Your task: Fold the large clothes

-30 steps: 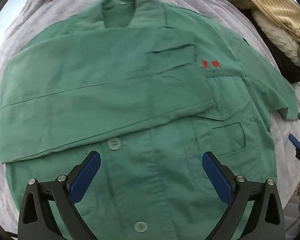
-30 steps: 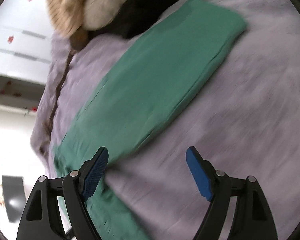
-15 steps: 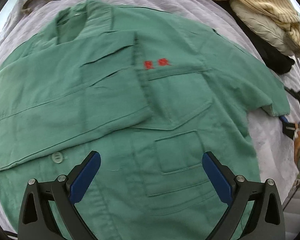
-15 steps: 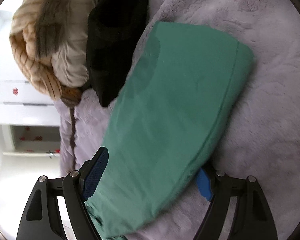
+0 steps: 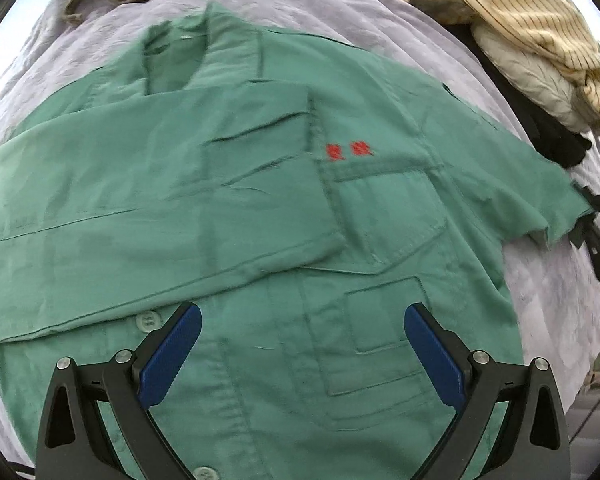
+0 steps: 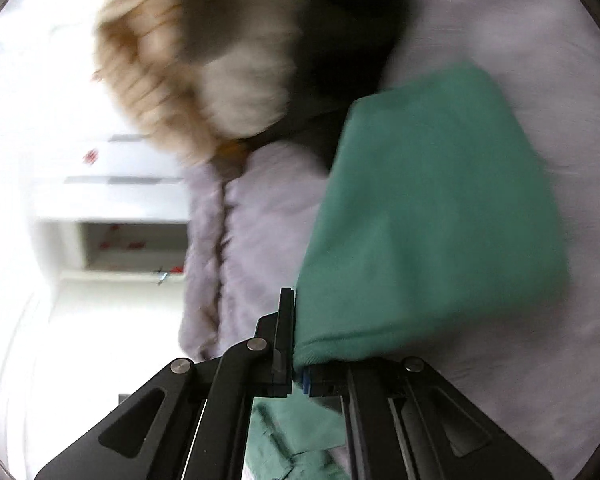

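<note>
- Left wrist view: green jacket lies front-up on a lilac blanket, collar toward 12 o'clock.
- One sleeve is folded across the chest; the other sleeve extends toward 3 o'clock.
- Left gripper hovers over the hem, jaws wide apart, nothing between them.
- Pile of clothes sits at 1 o'clock, beside the jacket shoulder.
- Right wrist view, blurred: right gripper is clamped together on the green sleeve cuff, which rises toward 1 o'clock.
- The same pile appears at 11 o'clock.
</note>
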A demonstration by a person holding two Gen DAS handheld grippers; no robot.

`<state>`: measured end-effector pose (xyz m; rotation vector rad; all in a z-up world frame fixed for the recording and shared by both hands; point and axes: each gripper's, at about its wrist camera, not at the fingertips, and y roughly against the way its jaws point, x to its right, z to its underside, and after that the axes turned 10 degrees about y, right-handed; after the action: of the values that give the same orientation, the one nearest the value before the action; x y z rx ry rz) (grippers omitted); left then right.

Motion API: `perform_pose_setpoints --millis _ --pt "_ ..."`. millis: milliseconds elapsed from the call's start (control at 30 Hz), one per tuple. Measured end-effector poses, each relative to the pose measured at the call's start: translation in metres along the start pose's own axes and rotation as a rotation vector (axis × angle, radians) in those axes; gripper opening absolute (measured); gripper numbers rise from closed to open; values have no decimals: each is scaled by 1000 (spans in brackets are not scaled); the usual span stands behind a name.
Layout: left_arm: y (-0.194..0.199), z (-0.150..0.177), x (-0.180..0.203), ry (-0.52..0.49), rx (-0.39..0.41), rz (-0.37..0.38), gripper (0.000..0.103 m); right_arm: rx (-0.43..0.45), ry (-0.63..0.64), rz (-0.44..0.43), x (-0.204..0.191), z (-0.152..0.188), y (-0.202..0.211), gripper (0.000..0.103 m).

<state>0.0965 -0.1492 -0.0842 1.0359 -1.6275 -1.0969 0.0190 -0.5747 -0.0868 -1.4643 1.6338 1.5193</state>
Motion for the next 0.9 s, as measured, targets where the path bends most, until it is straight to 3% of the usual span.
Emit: perform_pose_setpoints --millis 200,367,433,567,633,733,767,833,867,900 --pt "17 -6 -42 46 19 18 102 -133 278 -110 -114 37 -53 3" --pt "42 -11 -93 83 102 -37 102 -315 608 -118 -212 129 -124 3" --pt "49 -12 -116 114 129 -58 102 -403 669 -111 -229 171 -156 3" --pt "57 -12 -162 199 174 -108 102 -593 768 -18 -235 270 -218 4" --pt "56 -11 -178 232 183 -132 102 -663 778 71 -217 304 -241 7" --pt "52 -7 -203 277 176 -158 102 -735 735 220 -183 328 -266 10" --pt "51 -5 -208 286 172 -160 102 -740 677 223 -174 327 -264 14" --pt "51 -1 -216 299 166 -156 102 -723 569 185 -164 321 -251 32" --pt "51 1 -218 300 168 -151 102 -691 526 181 -162 316 -241 54" --pt "52 3 -220 298 173 -149 102 -640 501 187 -161 311 -231 65"
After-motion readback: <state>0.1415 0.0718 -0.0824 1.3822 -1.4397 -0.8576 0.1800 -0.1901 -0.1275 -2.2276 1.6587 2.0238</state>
